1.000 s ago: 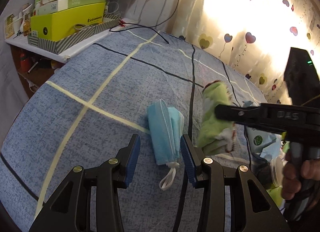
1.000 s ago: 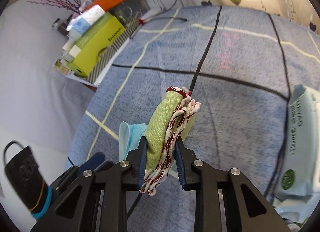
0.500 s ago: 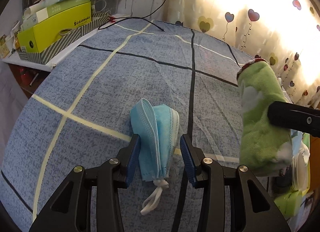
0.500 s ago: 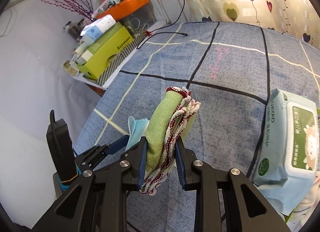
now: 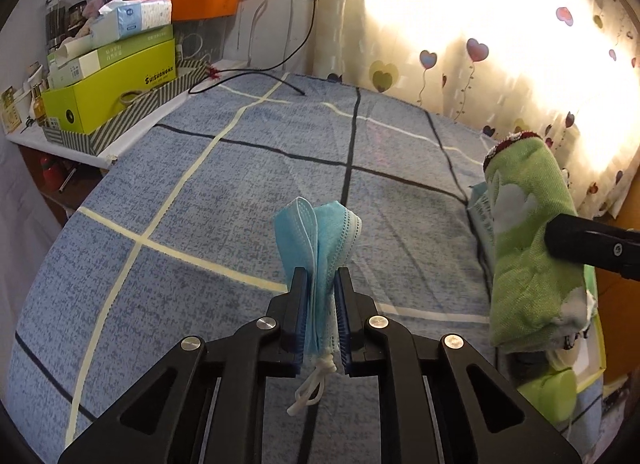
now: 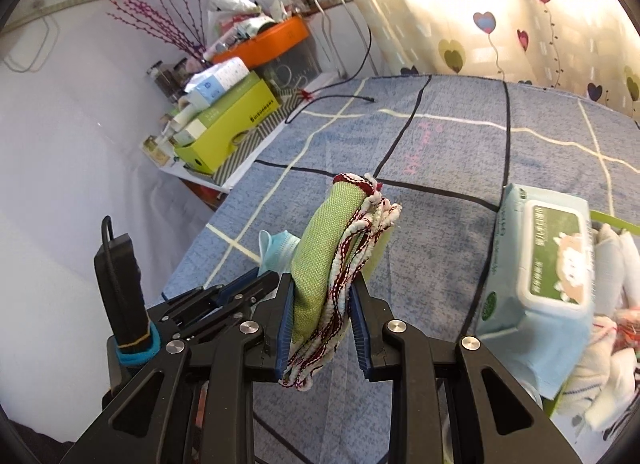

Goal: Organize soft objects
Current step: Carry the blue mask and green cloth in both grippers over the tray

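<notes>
blue mask (image 5: 318,240) btwn left gripper (image 5: 320,318) pads

- Two grippers showed: the left (image 5: 320,288) and the right (image 6: 322,296).
- One blue mask (image 5: 316,232) was there.
- One green cloth (image 6: 320,248) was there.
- One wipes pack (image 6: 536,264) lay on one blue bedspread (image 5: 240,184).
- One yellow-green box (image 5: 108,92) sat at the side, with one tissue pack (image 5: 132,18) stacked above it.
- One orange tray (image 5: 200,2) stood behind them.
- One black cable (image 5: 248,78) trailed onto the bed.
- One heart-print curtain (image 5: 480,44) hung at the far side.
</notes>
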{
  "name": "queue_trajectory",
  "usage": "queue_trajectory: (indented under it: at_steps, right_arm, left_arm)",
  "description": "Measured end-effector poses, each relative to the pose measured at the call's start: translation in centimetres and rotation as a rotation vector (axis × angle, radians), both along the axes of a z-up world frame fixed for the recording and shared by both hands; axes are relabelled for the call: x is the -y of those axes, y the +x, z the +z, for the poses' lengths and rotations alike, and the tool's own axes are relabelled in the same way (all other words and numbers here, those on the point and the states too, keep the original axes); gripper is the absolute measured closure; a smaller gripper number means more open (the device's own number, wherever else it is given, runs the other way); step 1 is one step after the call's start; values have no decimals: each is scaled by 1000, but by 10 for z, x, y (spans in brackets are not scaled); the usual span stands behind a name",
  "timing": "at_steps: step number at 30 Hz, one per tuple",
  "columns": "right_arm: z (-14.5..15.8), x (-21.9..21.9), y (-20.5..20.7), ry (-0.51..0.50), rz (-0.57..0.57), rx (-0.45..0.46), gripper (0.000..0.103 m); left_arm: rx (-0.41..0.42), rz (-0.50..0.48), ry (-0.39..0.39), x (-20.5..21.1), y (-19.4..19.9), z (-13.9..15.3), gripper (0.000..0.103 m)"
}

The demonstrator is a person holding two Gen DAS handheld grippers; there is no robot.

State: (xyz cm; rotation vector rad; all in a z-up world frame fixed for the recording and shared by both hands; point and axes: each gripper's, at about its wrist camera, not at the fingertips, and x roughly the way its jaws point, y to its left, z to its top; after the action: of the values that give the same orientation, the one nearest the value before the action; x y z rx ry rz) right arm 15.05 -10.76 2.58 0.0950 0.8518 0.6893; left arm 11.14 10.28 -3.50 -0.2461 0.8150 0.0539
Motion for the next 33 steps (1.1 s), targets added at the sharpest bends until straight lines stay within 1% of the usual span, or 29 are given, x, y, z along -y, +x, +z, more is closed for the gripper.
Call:
queue_trajectory:
  at_steps: [5,11,14,24,33]
  right_arm:
    - [11,22,-19,24,-22,40,78]
    - [22,46,-39,39,-48,85,78]
    - [27,61,-49,46,-66,108,78]
    - [34,116,-70,79,-146,141,78]
    - [34,168,-89,80,-235,165,78]
  left_arm:
    - [56,-31,-35,11,-18,21,89]
    - [111,-74,-32,32,-31,44,89]
    - [134,-114,-31,49,-35,55,89]
    - [157,-231,-31,105,-35,72,89]
    - [154,-351,-38,161,-35,77,89]
